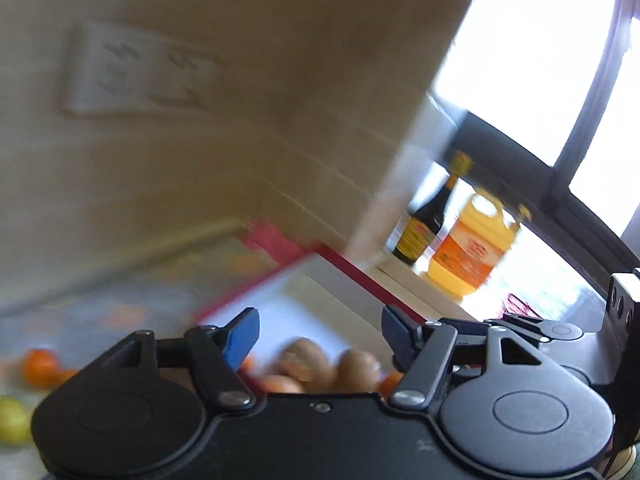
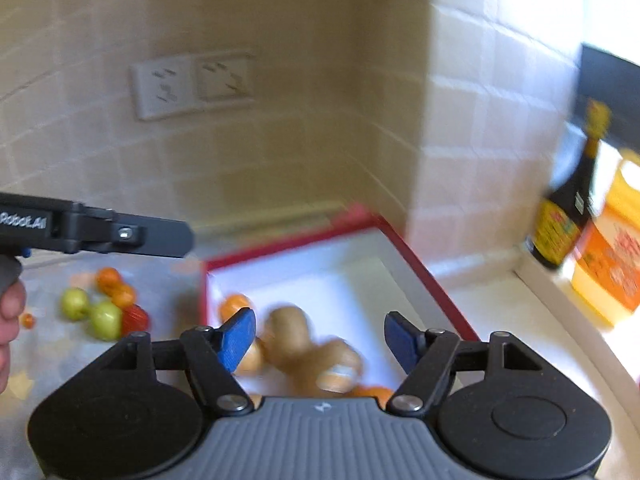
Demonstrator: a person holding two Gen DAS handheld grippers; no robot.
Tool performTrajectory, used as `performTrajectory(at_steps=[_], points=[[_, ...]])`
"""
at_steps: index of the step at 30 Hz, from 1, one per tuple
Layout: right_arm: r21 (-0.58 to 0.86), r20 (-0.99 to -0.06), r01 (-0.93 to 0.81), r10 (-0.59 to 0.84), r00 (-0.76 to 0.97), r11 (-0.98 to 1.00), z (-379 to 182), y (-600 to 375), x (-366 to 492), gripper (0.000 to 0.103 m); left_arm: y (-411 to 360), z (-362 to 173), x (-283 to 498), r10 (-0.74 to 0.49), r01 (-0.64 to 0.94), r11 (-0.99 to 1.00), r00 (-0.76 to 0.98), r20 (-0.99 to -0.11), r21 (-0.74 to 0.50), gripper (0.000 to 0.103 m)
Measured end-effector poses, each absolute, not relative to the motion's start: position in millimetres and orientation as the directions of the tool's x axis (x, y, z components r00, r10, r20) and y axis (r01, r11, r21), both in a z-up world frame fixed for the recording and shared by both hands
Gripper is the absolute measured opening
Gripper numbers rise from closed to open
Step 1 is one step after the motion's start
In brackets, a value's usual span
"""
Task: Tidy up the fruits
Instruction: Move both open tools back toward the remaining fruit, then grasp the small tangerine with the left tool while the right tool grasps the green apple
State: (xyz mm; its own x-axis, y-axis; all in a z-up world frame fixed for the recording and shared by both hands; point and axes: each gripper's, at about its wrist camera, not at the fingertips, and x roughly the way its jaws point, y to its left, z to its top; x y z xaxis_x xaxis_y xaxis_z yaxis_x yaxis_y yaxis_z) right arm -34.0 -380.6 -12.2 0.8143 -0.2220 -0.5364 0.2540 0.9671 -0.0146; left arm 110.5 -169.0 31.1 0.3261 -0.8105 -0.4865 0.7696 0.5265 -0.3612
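Loose fruit: a small pile sits on the counter (image 2: 168, 280) left of the box. It has two green apples (image 2: 105, 319), small oranges (image 2: 116, 286) and a red fruit (image 2: 135, 317).
Left gripper (image 1: 318, 334): its blue fingers (image 1: 240, 336) are wide apart and hold nothing. It hangs over the box. From the right camera it shows side-on at the left edge, so its opening cannot be told there.
Box (image 2: 416, 268): white inside with a red rim, pushed into the counter's back corner by the tiled wall.
Brown lumpy pieces (image 2: 296, 340): they lie in the near part of the box. The biggest has its long side running from far left to near right. They are blurry.
Oranges in the box (image 2: 234, 305): one by the left wall, more at the near edge.
Right gripper (image 2: 320, 340): spread wide, nothing in it, over the box.
Dark bottle (image 2: 564, 220): stands upright on the ledge at the right.
Yellow jug (image 2: 612, 256): just beside the bottle, further right.
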Motion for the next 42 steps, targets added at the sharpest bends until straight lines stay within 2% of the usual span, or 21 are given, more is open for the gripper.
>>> performTrajectory(at_steps=[9,14,20,26,32,35,37,42], points=[[-0.032,-0.469,0.040,-0.050,0.882,0.999,17.6,-302.0,20.0,0.073,-25.5,79.4,125.5,-0.658,0.581,0.752,0.637,-0.402,-0.311,0.080],[-0.023,-0.480,-0.080,0.059,0.875,0.997,11.1,-257.9,60.1,0.073,31.6,81.1,134.1,-0.554,0.469,0.832,0.734,-0.393,-0.297,0.080],[-0.025,-0.545,-0.218,0.169,0.821,0.976,-19.2,-210.4,103.9,0.072,63.9,43.5,150.9,-0.407,0.324,0.913,0.769,-0.493,-0.249,0.080],[0.019,-0.614,-0.264,0.220,0.758,0.964,-57.6,-192.8,138.0,0.070,74.7,-16.8,168.2,-0.392,0.259,0.918,0.701,-0.596,-0.299,0.077],[0.021,-0.664,-0.286,0.227,0.712,0.958,-83.6,-182.2,162.3,0.068,70.8,-62.3,173.0,-0.354,0.232,0.935,0.657,-0.666,-0.268,0.077],[0.011,-0.697,-0.303,0.224,0.681,0.953,-97.7,-178.0,173.6,0.061,67.5,-81.8,175.6,-0.363,0.240,0.932,0.612,-0.703,-0.273,0.067],[0.018,-0.713,-0.319,0.236,0.660,0.948,-105.0,-175.1,179.6,0.059,63.7,-91.3,176.1,-0.382,0.260,0.924,0.588,-0.714,-0.280,0.065],[0.013,-0.730,-0.325,0.231,0.643,0.946,-116.8,-166.5,189.1,0.059,51.7,-100.0,176.9,-0.339,0.275,0.938,0.595,-0.728,-0.212,0.065]])
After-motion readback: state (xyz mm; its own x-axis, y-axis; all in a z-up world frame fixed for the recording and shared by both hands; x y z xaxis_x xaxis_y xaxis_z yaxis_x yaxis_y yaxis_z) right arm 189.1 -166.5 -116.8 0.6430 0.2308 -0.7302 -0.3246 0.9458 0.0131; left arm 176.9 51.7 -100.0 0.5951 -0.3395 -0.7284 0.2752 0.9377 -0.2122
